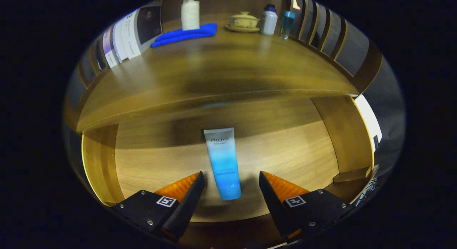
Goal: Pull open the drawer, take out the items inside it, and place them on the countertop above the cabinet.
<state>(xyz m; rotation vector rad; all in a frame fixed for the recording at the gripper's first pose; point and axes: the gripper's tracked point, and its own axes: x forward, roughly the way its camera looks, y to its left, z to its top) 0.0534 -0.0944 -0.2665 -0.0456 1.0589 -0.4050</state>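
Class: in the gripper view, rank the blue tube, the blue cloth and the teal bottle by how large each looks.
1. Blue tube, between the open gripper fingers; nearness enlarges it.
2. Blue cloth.
3. Teal bottle.

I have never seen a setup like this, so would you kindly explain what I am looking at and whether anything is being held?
The camera rides on a hand-held tool and looks forward along its two fingers, so the picture bulges like a fisheye. The black and orange wedges are the tongs, standing open and holding nothing. Between their tips, in the pulled-open wooden drawer, lies a blue-and-white tube, untouched on either side. Above the drawer is the countertop, where the tube should go. At its back sit a blue cloth with a white pump bottle on it, a lidded cup on a saucer, a white bottle and a blue bottle.
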